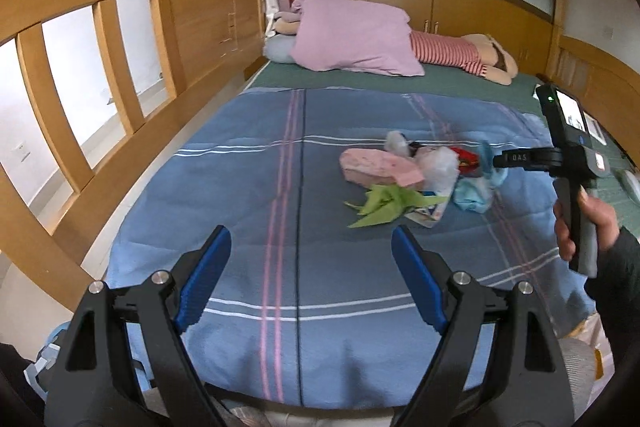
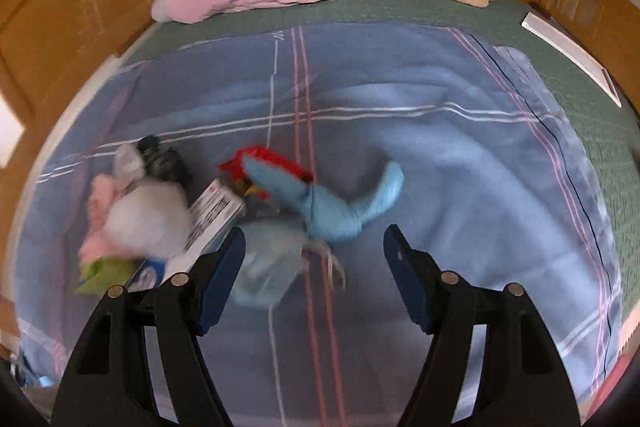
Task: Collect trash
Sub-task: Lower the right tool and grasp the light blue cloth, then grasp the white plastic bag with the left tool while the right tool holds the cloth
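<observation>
A heap of trash lies on the blue plaid blanket point(image 1: 248, 195): a pink wrapper point(image 1: 376, 169), green paper point(image 1: 384, 207), a white plastic wad point(image 1: 438, 167), a red wrapper point(image 1: 466, 158) and light blue cloth point(image 1: 474, 197). My left gripper point(image 1: 311, 247) is open and empty, short of the heap. In the right wrist view my right gripper point(image 2: 314, 247) is open just in front of the blue cloth point(image 2: 332, 211), with a clear bag point(image 2: 264, 267), a red wrapper point(image 2: 272, 159), a white box point(image 2: 212, 215) and the white wad point(image 2: 148, 219) to its left. The view is blurred.
A pink pillow point(image 1: 352, 35) and a striped doll point(image 1: 460, 53) lie at the bed's far end. A wooden bed rail point(image 1: 120, 67) runs along the left. A white flat object point(image 2: 568, 51) lies on the green sheet at right. The right hand and its tool point(image 1: 576, 179) show at right.
</observation>
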